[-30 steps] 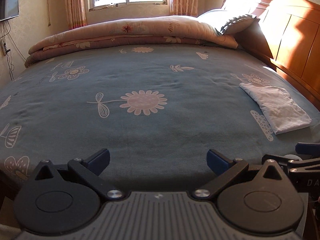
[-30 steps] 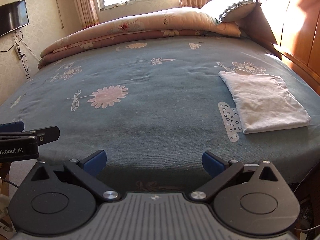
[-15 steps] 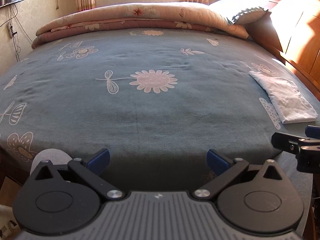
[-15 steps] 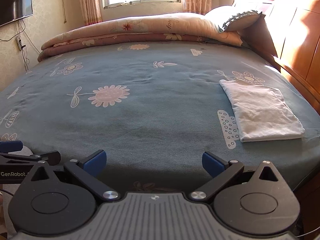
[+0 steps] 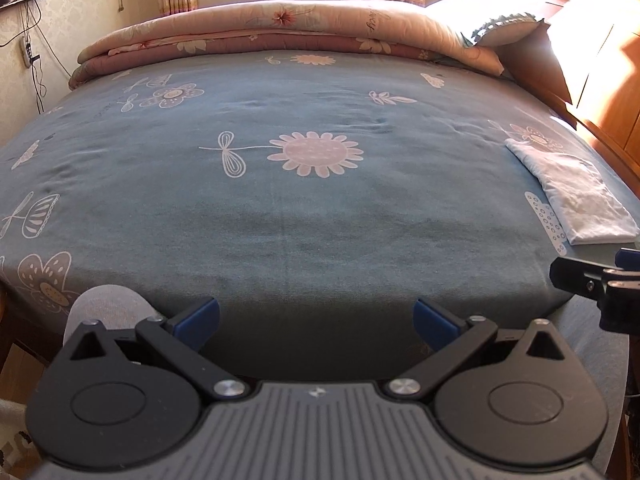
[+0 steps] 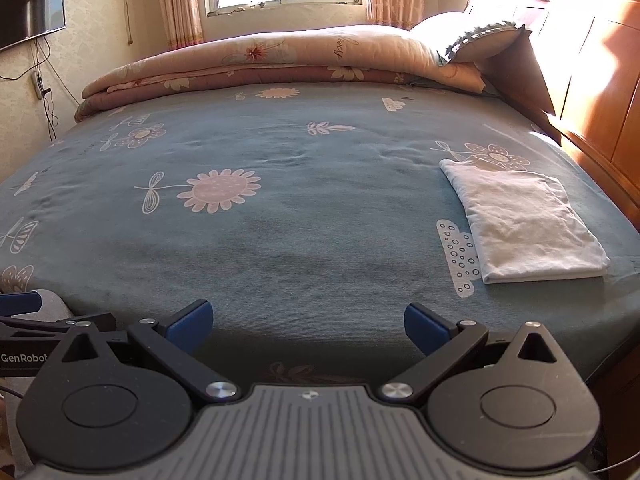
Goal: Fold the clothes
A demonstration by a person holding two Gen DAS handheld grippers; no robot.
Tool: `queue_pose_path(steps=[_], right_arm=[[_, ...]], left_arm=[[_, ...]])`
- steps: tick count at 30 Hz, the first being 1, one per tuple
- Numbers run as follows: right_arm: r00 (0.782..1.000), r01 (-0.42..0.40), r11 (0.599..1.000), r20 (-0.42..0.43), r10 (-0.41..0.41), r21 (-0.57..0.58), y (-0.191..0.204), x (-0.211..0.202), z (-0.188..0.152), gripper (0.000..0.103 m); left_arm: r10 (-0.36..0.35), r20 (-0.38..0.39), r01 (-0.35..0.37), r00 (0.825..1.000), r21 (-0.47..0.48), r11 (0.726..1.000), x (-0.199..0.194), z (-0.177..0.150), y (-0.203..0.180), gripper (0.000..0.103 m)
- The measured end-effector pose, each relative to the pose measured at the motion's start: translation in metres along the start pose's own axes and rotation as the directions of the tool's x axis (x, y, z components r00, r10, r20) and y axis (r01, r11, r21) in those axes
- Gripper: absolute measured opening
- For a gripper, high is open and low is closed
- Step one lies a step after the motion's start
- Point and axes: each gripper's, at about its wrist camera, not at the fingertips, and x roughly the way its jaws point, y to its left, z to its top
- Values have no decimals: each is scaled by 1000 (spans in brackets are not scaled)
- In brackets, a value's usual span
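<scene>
Your left gripper and right gripper both hang at the near edge of the bed, jaws spread wide, holding nothing. The folded white cloth lies flat on the bed's right side, beside the wooden headboard. The rolled quilt lies along the bed's far edge.

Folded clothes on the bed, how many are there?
1. A white folded cloth lies flat on the blue bedsheet, near its right front edge. More clothes may lie out of view.
</scene>
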Motion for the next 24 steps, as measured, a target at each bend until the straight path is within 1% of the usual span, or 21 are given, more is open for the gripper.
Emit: queue_pose_path(steps=[24], right_arm=[[999, -5, 1000, -35, 5, -8, 0, 5, -2, 103]], left_arm=[[-4, -10, 4, 1000, 5, 1000, 1, -3, 0, 102]])
